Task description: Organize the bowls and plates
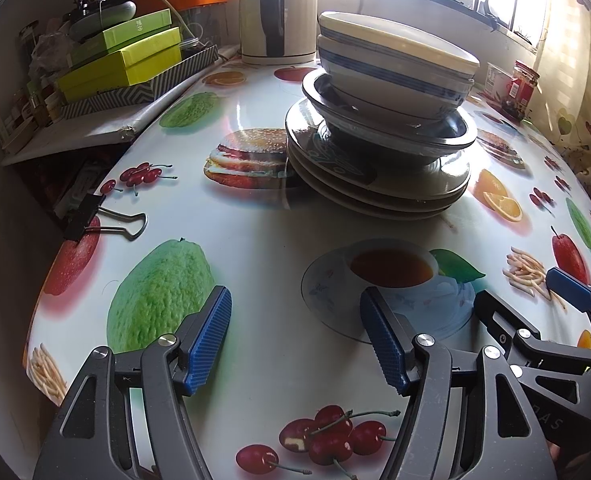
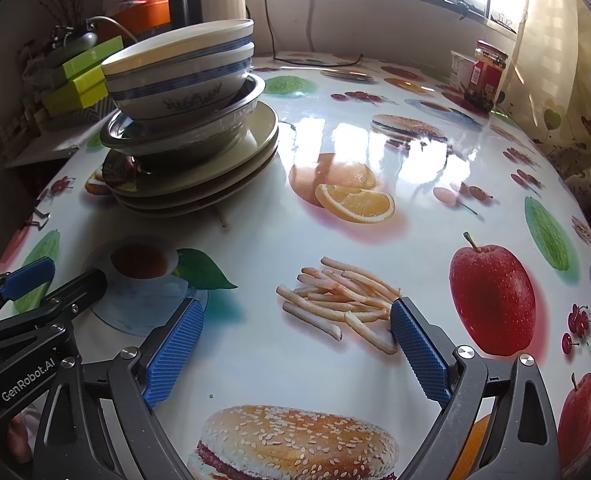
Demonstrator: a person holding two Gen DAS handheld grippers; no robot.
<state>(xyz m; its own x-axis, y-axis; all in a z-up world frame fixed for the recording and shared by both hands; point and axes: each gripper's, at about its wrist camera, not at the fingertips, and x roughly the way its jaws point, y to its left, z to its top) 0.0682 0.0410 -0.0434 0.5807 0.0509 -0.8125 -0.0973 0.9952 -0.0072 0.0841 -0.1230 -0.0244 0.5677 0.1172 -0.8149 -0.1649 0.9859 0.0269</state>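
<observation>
Plates (image 2: pixel 199 184) and bowls (image 2: pixel 183 68) are being kept stacked at eleven o'clock; both claws, left (image 1: pixel 295 340) and right (image 2: pixel 295 356), are being held spread, empty; little seems left.

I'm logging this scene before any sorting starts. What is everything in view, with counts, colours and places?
Ceramic bowls: two, cream with blue bands, nested atop the stack.
Metal bowl: one, silver, under the ceramic bowls.
Plates: about three, cream, bottom of the stack.
Kettle: one, cream and black, behind the stack.
Boxes: two, lime green, left shelf.
Jar: one, red label, near the window.
Binder clip: one, black, table's left edge.
Tablecloth: one, white, food prints.
Left gripper: blue pads, open, empty.
Right gripper: blue pads, open, empty.
</observation>
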